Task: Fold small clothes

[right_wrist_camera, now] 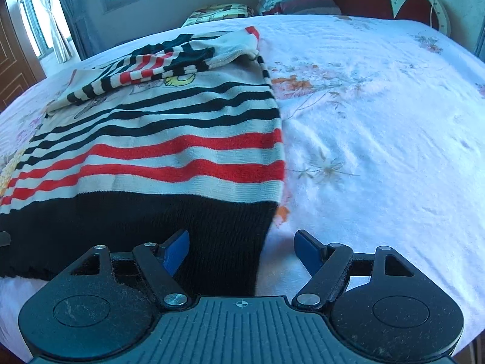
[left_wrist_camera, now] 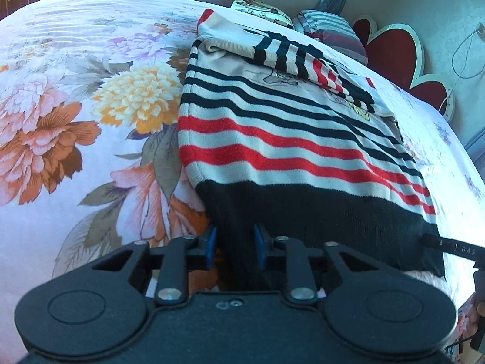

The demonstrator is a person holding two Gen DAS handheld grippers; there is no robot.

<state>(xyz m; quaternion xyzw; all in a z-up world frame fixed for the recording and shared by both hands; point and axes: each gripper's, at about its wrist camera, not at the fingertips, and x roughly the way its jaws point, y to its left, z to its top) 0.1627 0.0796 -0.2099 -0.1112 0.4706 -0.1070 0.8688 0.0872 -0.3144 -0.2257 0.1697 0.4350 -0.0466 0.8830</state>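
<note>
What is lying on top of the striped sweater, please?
A folded striped sleeve lies across the striped sweater, partly covering its cartoon print. The sweater hides the floral bedsheet beneath.

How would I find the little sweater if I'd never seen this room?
Look at the big bed with the flowery sheet. The striped sweater lies flat on it, sleeves folded across its chest, with both grippers at its black hem. Unlike the striped pillow by the red headboard, it has bold red and black bands.
</note>
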